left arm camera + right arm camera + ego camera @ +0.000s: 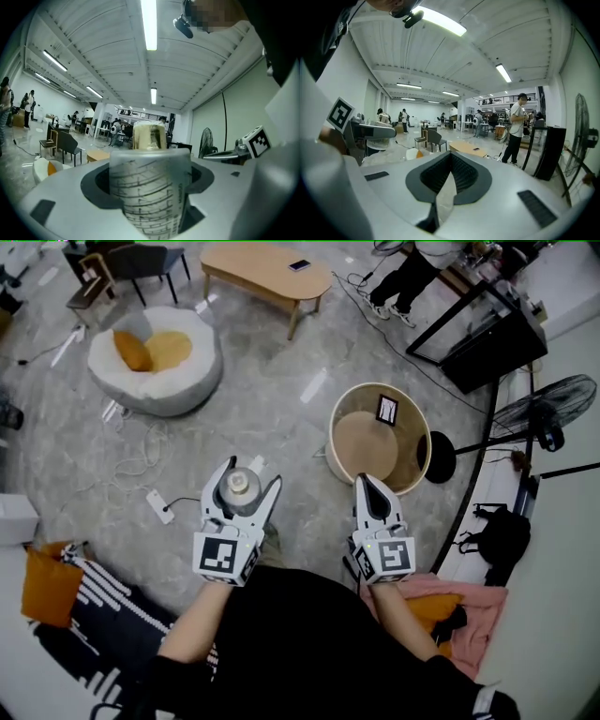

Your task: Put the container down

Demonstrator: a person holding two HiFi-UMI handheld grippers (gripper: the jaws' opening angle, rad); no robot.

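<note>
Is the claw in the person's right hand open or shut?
Shut. The right gripper has its two jaws meeting at the tip, with nothing held between them.

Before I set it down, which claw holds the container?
The left claw: its jaws clamp the clear marked container, while the right claw is shut on nothing.

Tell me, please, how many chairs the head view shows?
2: a wooden chair in the top left corner, and a dark chair just to its right. Others may stand beyond the frame.
</note>
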